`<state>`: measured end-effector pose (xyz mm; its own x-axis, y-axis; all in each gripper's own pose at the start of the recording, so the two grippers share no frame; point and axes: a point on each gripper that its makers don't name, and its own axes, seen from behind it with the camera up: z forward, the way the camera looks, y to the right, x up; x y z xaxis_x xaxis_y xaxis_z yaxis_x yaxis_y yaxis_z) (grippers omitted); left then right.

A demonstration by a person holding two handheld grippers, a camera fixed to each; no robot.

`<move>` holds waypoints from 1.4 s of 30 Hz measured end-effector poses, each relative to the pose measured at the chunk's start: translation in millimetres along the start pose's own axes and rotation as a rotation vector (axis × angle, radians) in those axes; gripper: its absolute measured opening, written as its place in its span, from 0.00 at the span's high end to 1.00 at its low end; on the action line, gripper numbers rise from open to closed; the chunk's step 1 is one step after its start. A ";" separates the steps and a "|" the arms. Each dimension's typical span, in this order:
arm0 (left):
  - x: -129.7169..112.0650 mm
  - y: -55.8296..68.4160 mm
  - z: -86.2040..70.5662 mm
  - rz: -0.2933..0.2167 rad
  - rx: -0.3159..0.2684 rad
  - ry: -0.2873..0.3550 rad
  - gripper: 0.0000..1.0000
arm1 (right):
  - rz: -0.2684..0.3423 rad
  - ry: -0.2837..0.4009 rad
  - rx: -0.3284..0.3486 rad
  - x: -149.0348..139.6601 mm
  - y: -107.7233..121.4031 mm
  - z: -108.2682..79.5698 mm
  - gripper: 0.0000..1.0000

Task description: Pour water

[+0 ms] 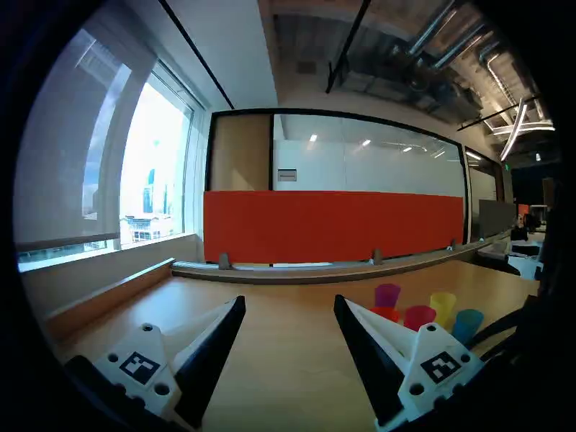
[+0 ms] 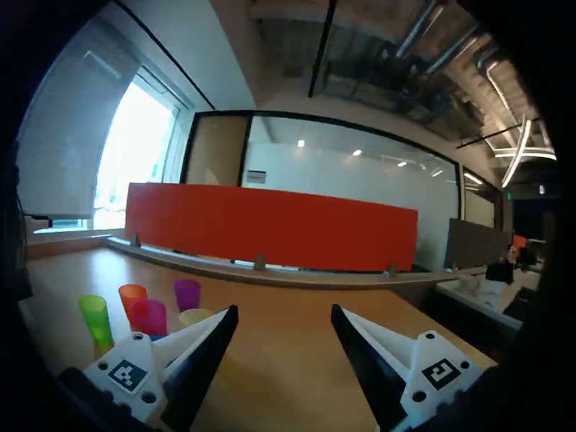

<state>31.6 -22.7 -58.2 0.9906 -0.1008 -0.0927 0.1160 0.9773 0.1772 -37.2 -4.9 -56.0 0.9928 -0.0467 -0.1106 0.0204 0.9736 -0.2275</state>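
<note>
It was an open-plan office: a long wooden desk (image 1: 288,338) backed by a red divider screen (image 1: 331,227), a glass-walled room (image 1: 367,155) behind it, exposed ceiling pipes (image 1: 439,43), a tall window (image 1: 147,180) facing city towers, and further workstations (image 2: 497,281) beyond.

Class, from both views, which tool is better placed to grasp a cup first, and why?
The right tool, marginally: both it and the left tool are open and empty, but the cups look nearer in its view.

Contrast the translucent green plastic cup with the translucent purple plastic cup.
The translucent green plastic cup stands left of the translucent purple plastic cup in the right gripper view. Green sits nearer the camera, purple farther back. Both stand upright on the wooden table.
</note>
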 end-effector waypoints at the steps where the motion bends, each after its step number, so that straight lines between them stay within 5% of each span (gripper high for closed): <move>1: -1.4 -0.2 0.2 -0.001 0.001 -0.003 0.09 | -0.004 0.001 -0.005 -0.6 0.3 -0.3 0.00; 15: -11.7 2.3 3.7 0.030 0.008 -0.031 0.09 | 0.027 0.012 -0.029 6.9 -1.1 2.2 0.00; 27: 1.6 11.9 5.2 0.058 0.032 0.056 0.09 | 0.066 -0.031 -0.020 7.5 -5.7 7.8 0.00; 35: -21.9 -2.6 10.0 0.075 0.066 0.041 0.09 | 0.018 -0.036 -0.039 20.0 -3.2 7.4 0.00; 42: -44.2 -14.3 18.2 0.031 0.074 0.021 0.09 | 0.022 -0.041 -0.063 21.0 5.6 5.6 0.00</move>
<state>-12.6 -35.5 -38.8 0.9921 -0.0658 -0.1067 0.0910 0.9635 0.2519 -15.5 0.9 -54.2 0.9970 -0.0148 -0.0766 -0.0078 0.9582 -0.2860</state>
